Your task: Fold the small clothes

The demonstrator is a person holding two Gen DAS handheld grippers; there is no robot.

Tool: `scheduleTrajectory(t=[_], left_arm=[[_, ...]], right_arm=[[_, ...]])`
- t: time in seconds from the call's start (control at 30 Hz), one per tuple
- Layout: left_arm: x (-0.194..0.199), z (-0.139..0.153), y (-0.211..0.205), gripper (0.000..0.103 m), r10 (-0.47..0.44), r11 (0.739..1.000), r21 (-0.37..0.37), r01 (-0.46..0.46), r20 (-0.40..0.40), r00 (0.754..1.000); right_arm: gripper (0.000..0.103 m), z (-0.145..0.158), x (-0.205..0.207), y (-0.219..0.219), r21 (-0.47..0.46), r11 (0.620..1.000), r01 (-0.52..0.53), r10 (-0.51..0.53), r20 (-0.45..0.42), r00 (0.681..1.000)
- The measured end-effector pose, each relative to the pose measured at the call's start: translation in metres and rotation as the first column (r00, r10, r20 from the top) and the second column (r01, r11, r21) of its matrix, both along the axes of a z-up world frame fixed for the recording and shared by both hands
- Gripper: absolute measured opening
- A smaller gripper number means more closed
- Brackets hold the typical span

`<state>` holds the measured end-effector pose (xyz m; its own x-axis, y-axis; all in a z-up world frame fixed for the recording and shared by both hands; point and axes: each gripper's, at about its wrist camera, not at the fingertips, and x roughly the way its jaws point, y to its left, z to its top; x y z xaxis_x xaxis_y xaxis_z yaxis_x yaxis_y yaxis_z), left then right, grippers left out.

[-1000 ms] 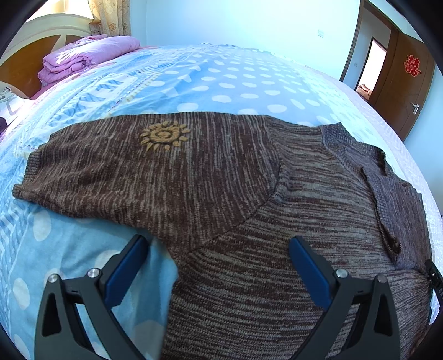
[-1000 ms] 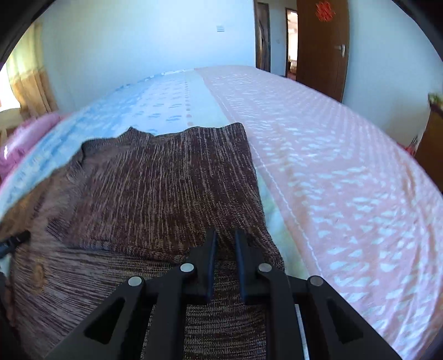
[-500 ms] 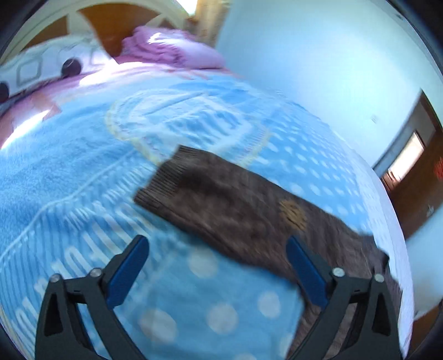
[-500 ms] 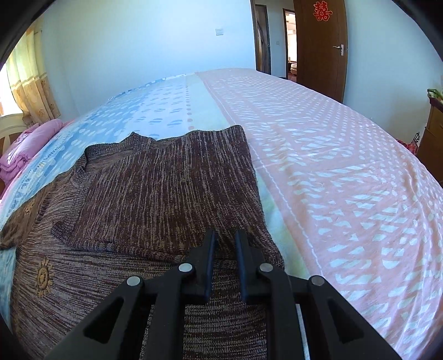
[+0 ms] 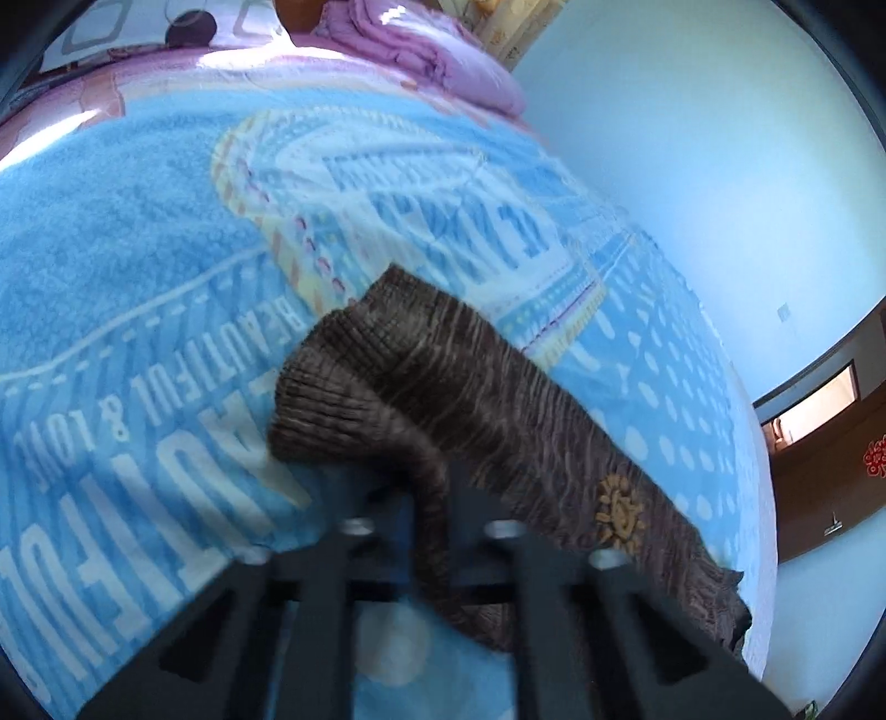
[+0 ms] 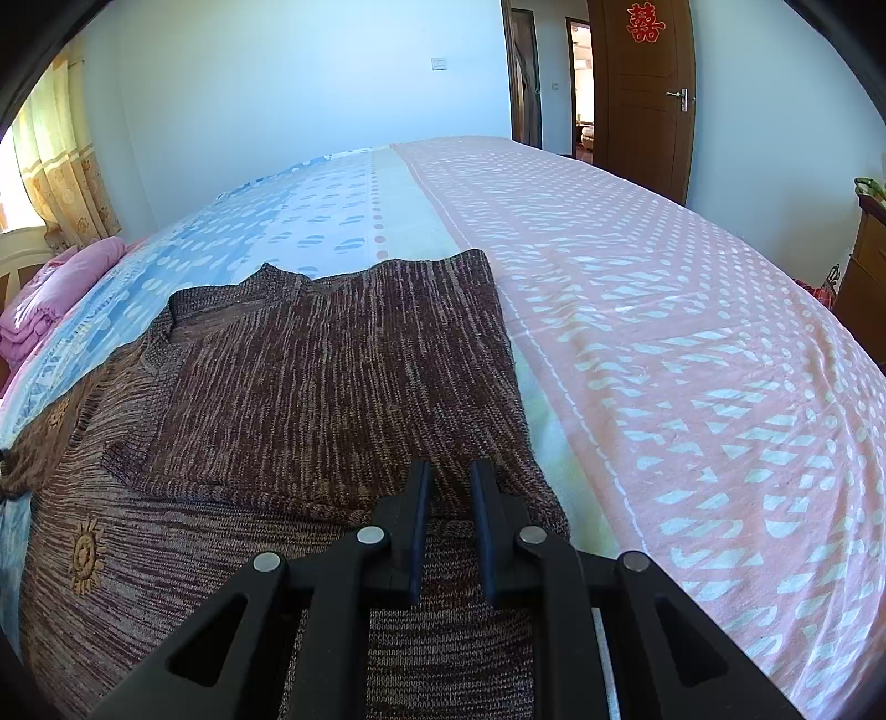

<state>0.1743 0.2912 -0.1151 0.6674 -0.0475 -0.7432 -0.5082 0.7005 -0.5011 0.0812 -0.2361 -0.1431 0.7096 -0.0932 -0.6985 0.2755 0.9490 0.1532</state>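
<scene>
Pinching the brown knit of the sweater's sleeve (image 5: 437, 399), the left gripper (image 5: 429, 515) had its fingers pressed together on the fabric just behind the ribbed cuff (image 5: 332, 387), and the cuff end curled up off the blue blanket (image 5: 138, 266) beneath it. That view was blurred, so the exact hold on the cloth was hard to make out. A small sun patch (image 5: 620, 512) sat on the sleeve to the right of the gripper, and a folded pink quilt (image 5: 421, 50) lay beyond the sweater at the head of the bed.

The right gripper (image 6: 451, 526) rested over the sweater (image 6: 332, 399) near its right edge, its fingers (image 6: 415, 526) drawn close with only a narrow slot between them; I could not tell whether any knit was caught there. The sweater lay spread on the bed, one side already folded over its body, with a second sun patch (image 6: 86, 554) left of the gripper. A pink patterned sheet (image 6: 692, 360) stretched away just right of the sweater, toward a wooden door (image 6: 645, 94).
</scene>
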Motion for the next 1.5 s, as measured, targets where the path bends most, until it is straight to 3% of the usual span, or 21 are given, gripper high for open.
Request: scheduleTrajectory(t=[0.07, 0.2, 0.27, 0.33, 0.4, 0.43, 0.5, 0.63, 0.73, 0.8, 0.93, 1.03, 1.1, 1.13, 1.2, 1.23, 1.3, 1.37, 1.43, 1.5], left_arm=[[0.0, 0.0, 0.002, 0.008, 0.006, 1.0, 0.0, -0.006, 0.025, 1.0], [0.005, 0.012, -0.014, 0.007, -0.02, 0.991, 0.134, 0.017, 0.023, 1.0], [0.012, 0.025, -0.034, 0.007, -0.079, 0.979, 0.194, 0.067, 0.053, 0.995], [0.013, 0.046, -0.07, 0.007, -0.178, 0.95, 0.277, 0.143, 0.105, 0.978], [0.011, 0.064, -0.112, 0.007, -0.292, 0.897, 0.383, 0.221, 0.138, 0.946], [0.007, 0.073, -0.139, 0.007, -0.359, 0.855, 0.447, 0.262, 0.147, 0.922], [-0.006, 0.084, -0.201, 0.007, -0.508, 0.749, 0.561, 0.351, 0.147, 0.849], [-0.022, 0.061, -0.288, 0.007, -0.666, 0.593, 0.633, 0.498, 0.037, 0.745], [-0.023, 0.032, -0.319, 0.007, -0.705, 0.522, 0.619, 0.587, -0.074, 0.705], [-0.018, 0.021, -0.324, 0.007, -0.706, 0.496, 0.604, 0.623, -0.137, 0.695], [-0.007, 0.016, -0.313, 0.011, -0.706, 0.534, 0.538, 0.652, -0.14, 0.694], [-0.008, 0.019, -0.299, 0.013, -0.719, 0.581, 0.478, 0.659, -0.079, 0.691], [-0.018, 0.025, -0.293, 0.02, -0.718, 0.617, 0.443, 0.651, -0.024, 0.696], [-0.024, 0.028, -0.285, 0.029, -0.707, 0.639, 0.43, 0.638, 0.001, 0.707], [-0.035, 0.03, -0.266, 0.09, -0.65, 0.695, 0.419, 0.584, 0.019, 0.76], [-0.04, 0.03, -0.253, 0.097, -0.61, 0.731, 0.412, 0.545, 0.035, 0.792], [-0.052, 0.031, -0.223, 0.099, -0.511, 0.809, 0.389, 0.441, 0.095, 0.854], [-0.05, 0.024, -0.203, 0.099, -0.438, 0.852, 0.36, 0.382, 0.09, 0.894], [-0.04, 0.008, -0.184, 0.099, -0.373, 0.901, 0.257, 0.349, 0.051, 0.926], [-0.032, -0.005, -0.172, 0.098, -0.335, 0.931, 0.162, 0.326, 0.03, 0.942]], right_arm=[[0.016, -0.001, 0.0, 0.0, 0.003, 1.0, -0.001, 0.001, 0.001, 1.0], [0.016, -0.001, 0.0, -0.001, 0.009, 1.0, -0.002, 0.002, 0.004, 1.0], [0.016, -0.001, 0.0, -0.001, 0.011, 1.0, -0.001, 0.001, 0.005, 1.0], [0.016, -0.001, -0.001, -0.001, 0.015, 1.0, -0.002, 0.001, 0.007, 1.0], [0.016, -0.001, -0.001, -0.001, 0.017, 1.0, -0.001, 0.001, 0.009, 1.0], [0.016, -0.001, -0.001, -0.001, 0.018, 1.0, -0.001, 0.001, 0.009, 1.0], [0.016, -0.001, -0.001, -0.002, 0.019, 1.0, -0.001, 0.001, 0.01, 1.0], [0.016, -0.001, -0.002, -0.002, 0.025, 1.0, -0.002, 0.002, 0.012, 1.0], [0.016, -0.001, -0.002, -0.002, 0.028, 1.0, -0.002, 0.002, 0.014, 1.0], [0.016, -0.001, -0.002, -0.002, 0.028, 1.0, -0.002, 0.002, 0.014, 1.0], [0.016, -0.001, -0.003, -0.001, 0.02, 1.0, -0.001, 0.001, 0.01, 1.0], [0.017, 0.001, -0.001, 0.001, 0.004, 1.0, -0.002, 0.002, -0.001, 1.0], [0.017, 0.005, 0.0, 0.003, -0.005, 1.0, -0.001, 0.001, -0.001, 1.0], [0.022, 0.01, 0.0, 0.006, 0.003, 1.0, -0.01, 0.01, 0.013, 1.0], [0.037, 0.021, 0.001, 0.015, 0.06, 0.997, -0.057, 0.054, 0.063, 0.997], [0.045, 0.028, 0.004, 0.023, 0.095, 0.991, -0.092, 0.083, 0.095, 0.992], [0.05, 0.042, 0.018, 0.047, 0.138, 0.975, -0.176, 0.157, 0.14, 0.978], [0.05, 0.053, 0.036, 0.073, 0.148, 0.955, -0.256, 0.232, 0.158, 0.96], [0.05, 0.061, 0.052, 0.099, 0.143, 0.939, -0.312, 0.288, 0.168, 0.943], [0.05, 0.069, 0.071, 0.133, 0.137, 0.907, -0.398, 0.374, 0.174, 0.911]])
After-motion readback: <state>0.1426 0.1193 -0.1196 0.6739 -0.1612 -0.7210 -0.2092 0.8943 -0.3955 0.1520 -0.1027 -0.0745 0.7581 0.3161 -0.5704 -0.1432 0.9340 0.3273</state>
